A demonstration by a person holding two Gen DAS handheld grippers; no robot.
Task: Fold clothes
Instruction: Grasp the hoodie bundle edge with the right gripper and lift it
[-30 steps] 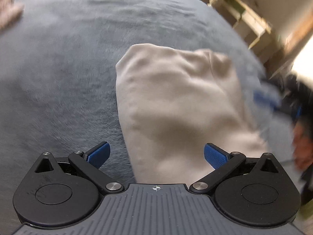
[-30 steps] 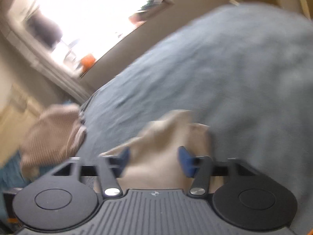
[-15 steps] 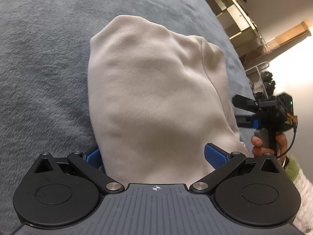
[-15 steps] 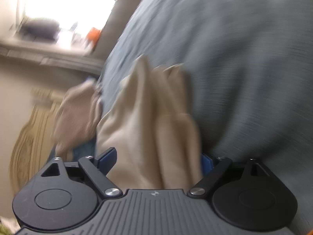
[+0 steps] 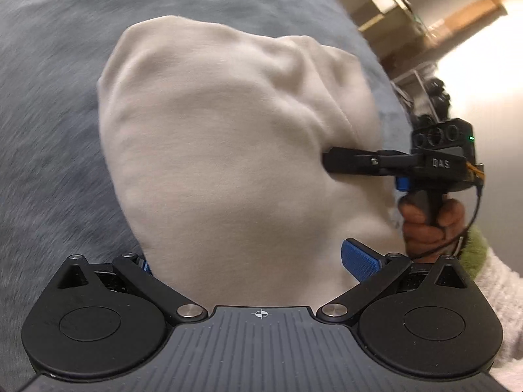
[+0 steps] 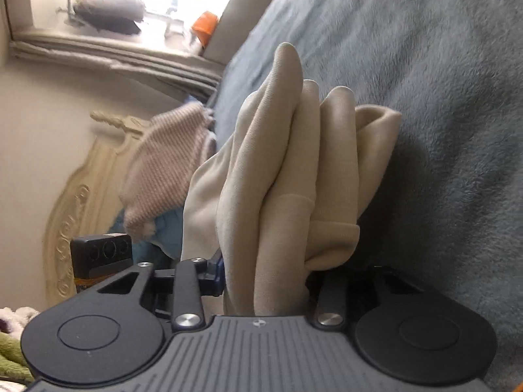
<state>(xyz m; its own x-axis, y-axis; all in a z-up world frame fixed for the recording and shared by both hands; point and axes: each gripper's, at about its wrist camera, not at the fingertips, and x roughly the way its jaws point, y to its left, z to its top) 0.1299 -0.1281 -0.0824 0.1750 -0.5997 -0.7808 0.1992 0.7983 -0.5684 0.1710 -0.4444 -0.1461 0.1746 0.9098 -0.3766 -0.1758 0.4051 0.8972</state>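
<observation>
right gripper clamps the beige garment; left gripper gapes around it; layers may slide apart above the blue blanket.

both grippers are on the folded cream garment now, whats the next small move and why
Probably close the left gripper: its jaws are wide open around the cream garment's near edge, while the right gripper already pinches the layered side. Then both could lift it off the grey blanket.

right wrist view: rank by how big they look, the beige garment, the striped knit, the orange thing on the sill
1. beige garment, though it sits right at the camera, held in the right gripper
2. striped knit
3. orange thing, far off on the sill
</observation>
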